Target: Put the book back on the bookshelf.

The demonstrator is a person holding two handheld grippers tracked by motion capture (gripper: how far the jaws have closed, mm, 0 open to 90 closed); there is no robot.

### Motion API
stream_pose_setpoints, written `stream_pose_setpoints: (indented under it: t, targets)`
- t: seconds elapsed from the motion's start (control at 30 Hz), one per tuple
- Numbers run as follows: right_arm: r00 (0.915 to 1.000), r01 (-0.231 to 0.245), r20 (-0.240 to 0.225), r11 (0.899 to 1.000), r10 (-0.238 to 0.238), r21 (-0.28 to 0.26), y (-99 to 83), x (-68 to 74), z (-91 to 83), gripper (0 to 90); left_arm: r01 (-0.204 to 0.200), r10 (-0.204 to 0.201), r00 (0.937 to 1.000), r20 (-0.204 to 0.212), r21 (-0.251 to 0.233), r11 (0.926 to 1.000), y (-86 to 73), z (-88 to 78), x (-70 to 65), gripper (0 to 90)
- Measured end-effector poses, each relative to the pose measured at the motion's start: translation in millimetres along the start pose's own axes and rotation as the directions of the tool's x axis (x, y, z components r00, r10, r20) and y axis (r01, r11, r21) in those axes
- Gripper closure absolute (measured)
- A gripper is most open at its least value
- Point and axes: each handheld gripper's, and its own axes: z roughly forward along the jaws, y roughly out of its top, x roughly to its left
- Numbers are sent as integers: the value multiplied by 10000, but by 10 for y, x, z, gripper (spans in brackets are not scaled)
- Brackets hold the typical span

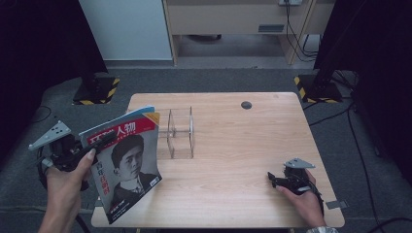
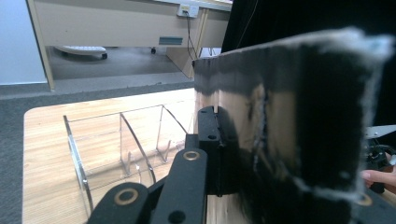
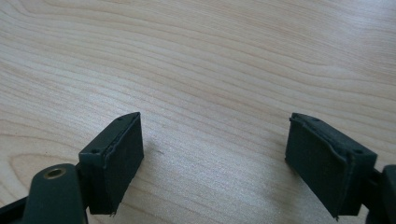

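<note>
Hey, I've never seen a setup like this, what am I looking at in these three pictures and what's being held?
A person at a wooden table holds a hand-operated gripper in each hand. The high view looks down from above; the other two come from cameras riding on each gripper.

The left gripper is shut on a magazine with a portrait on its cover, lifted and tilted at the table's left edge. In the left gripper view, the dark blurred slab is that magazine up close.

The right gripper rests near the table's right side, its fingers open over bare wood.

A clear plastic divided rack stands mid-table.
</note>
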Motion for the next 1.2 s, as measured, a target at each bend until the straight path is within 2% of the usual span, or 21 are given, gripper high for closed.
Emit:
stream_pose_setpoints:
  t: [1.2]
  targets:
    - [10000, 0, -1, 10000, 0, 0, 0, 0, 0, 193, 243, -251, 9965, -802, -118, 9996, -17, -207, 249, 864]
